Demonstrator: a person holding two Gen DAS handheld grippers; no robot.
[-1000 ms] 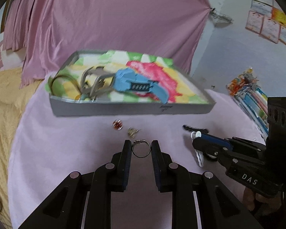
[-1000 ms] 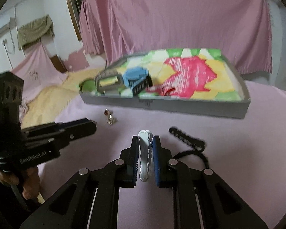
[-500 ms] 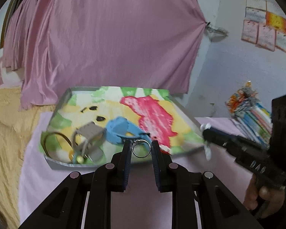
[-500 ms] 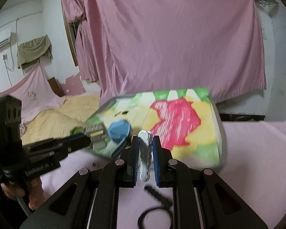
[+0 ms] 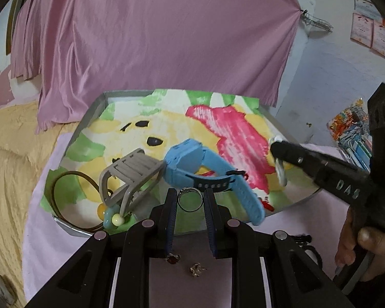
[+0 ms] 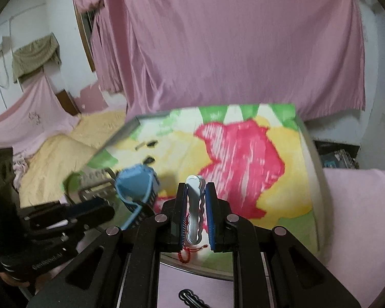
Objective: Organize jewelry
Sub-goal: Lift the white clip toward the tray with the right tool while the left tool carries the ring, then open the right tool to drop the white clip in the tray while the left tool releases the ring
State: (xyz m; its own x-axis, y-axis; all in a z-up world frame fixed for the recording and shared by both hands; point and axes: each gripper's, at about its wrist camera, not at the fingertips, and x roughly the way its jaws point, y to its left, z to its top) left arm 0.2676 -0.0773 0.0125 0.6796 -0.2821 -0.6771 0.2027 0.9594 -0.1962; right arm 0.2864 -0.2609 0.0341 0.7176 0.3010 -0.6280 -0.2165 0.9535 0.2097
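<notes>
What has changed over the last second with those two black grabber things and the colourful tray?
Both have carried their loads from above the pink cloth to over the tray. The left gripper holds the ring, the right gripper the white hair clip. Nothing was picked up or released. The blue watch, grey clip and the two small trinkets lie as before.

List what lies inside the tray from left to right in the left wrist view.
Brown loop band → grey hair clip → blue watch → white clip held in the right hand-held gripper, all over the tray.
</notes>
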